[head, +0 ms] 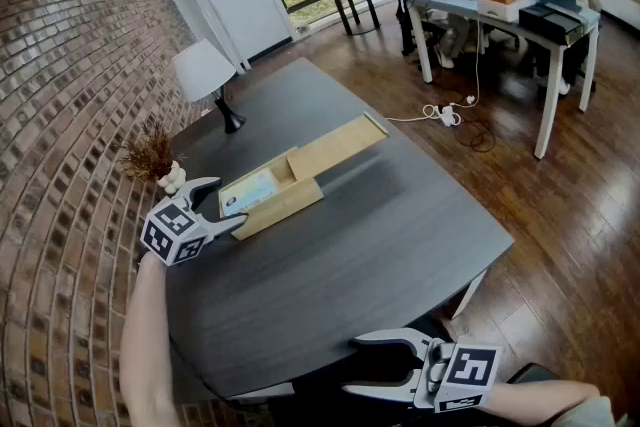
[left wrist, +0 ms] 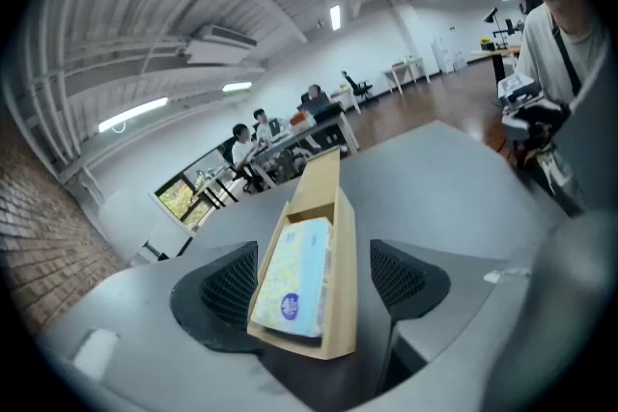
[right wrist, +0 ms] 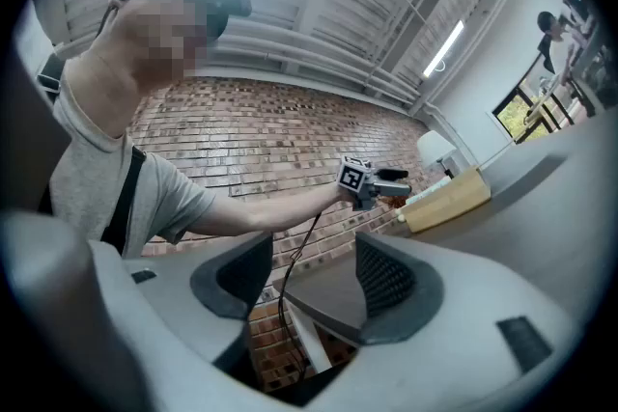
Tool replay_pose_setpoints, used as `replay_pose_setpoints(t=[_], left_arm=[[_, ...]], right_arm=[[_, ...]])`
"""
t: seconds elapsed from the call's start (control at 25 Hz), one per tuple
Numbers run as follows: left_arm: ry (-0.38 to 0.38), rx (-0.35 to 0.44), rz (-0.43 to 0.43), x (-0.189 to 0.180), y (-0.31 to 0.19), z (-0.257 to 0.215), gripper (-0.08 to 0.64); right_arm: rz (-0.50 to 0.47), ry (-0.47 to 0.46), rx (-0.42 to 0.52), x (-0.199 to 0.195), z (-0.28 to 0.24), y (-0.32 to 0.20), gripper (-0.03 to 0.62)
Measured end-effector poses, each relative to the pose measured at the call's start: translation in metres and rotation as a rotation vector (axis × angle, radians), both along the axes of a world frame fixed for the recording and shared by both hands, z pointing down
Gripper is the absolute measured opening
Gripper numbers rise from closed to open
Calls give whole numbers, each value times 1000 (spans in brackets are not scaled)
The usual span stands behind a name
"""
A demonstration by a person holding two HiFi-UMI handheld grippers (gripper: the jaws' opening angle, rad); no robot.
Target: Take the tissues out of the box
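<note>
**A:** Where's your left gripper (head: pixel 230 201) now?

**B:** At the left of the head view, about halfway down. I hold it at the near end of the wooden box (head: pixel 285 200). Its jaws are spread and stand one on each side of that end. In the left gripper view the box runs straight up the middle of the frame between them. The jaw at the right of that frame shows a clear gap to the box wall. The one at the left sits just beside the wall, and I can't tell if it touches. Nothing is pinched.

**A:** And the tissues?

**B:** The tissue pack (head: pixel 250 192) lies flat inside the box, at the end next to my jaws, with its pale blue wrapper facing up. The sliding lid (head: pixel 338 145) is pushed toward the upper right of the head view, so the pack lies uncovered. The box itself rests on the dark table (head: pixel 390 235), left of centre in that frame.

**A:** Your other hand?

**B:** My right gripper (head: pixel 355 365) is at the bottom edge of the head view, right of centre, just past the near edge of the table. Its jaws are apart with nothing between them. Its own view shows only the table corner and the brick wall (right wrist: pixel 251 125) beyond them.

**A:** Anything near the box?

**B:** A white-shaded lamp (head: pixel 203 73) stands on the table above and to the left of it.
</note>
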State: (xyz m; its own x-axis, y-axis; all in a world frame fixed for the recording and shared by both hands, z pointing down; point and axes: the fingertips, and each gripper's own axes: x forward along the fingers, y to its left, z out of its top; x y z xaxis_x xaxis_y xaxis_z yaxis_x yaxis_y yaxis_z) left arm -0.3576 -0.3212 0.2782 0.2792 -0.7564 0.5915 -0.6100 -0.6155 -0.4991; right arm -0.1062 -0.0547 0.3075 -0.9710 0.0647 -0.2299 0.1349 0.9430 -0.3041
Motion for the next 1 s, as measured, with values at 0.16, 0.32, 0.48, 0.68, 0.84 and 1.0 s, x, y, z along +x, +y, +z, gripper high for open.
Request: replay_pose_setpoints(t=[0.16,0.32,0.48,0.68,0.84,1.0], left_arm=[[-41,-105,-45,-17,-31,26,353],[-12,-136,-88,-32,-47,33,376],[-12,-125,-116,-41,-60,34,396],[1,-244,-77,-29,-62,50,311],[-49,-337,-54,-26,-68,62,313],[-33,-366,-65,-27,-73,66,326]], right_arm=[[12,5,0,7,13,-11,267],[13,2,-13,9,12,-14,267],[4,-9,-18,9,6,-14,267],[15,-2,-19,8,12,-15,267],[24,7,-15,9,16,-17,267],[24,2,-26,9,14,-19,267]])
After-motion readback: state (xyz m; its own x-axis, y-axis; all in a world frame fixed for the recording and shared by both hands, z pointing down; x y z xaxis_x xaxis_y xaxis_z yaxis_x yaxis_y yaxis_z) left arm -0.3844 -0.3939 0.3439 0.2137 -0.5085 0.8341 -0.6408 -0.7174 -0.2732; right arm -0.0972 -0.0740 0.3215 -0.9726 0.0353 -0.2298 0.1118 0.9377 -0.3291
